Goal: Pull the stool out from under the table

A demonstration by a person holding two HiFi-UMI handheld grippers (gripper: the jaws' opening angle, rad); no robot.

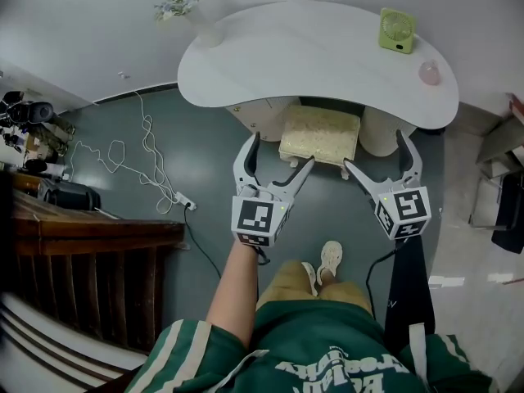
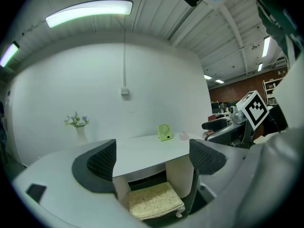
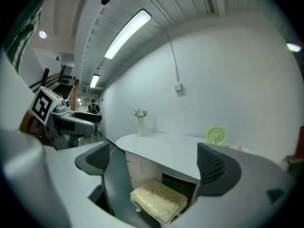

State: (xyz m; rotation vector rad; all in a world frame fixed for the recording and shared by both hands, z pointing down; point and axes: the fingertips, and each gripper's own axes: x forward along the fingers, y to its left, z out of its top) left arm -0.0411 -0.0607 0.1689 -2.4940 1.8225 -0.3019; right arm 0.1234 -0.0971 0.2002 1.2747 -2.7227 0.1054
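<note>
Cream cushioned stool (image 1: pixel 319 135) sat half under the white surface (image 1: pixel 327 56); left gripper (image 1: pixel 283 148) and right gripper (image 1: pixel 374 149) gaped empty, and I feared its squishy top slipping loose.

one stool (image 1: pixel 319 135), one worktop (image 1: pixel 319 56), one green fan (image 1: pixel 397 30), one vase of flowers (image 1: pixel 196 19), one small pink object (image 1: pixel 429 73), one power strip (image 1: pixel 183 201), one white cable (image 1: pixel 123 150), and two sets of tongs: left tongs (image 1: pixel 281 150) and right tongs (image 1: pixel 374 150).

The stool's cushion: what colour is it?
Pale yellow with a fine textured pattern; the stool cushion shows best in the head view.
</note>
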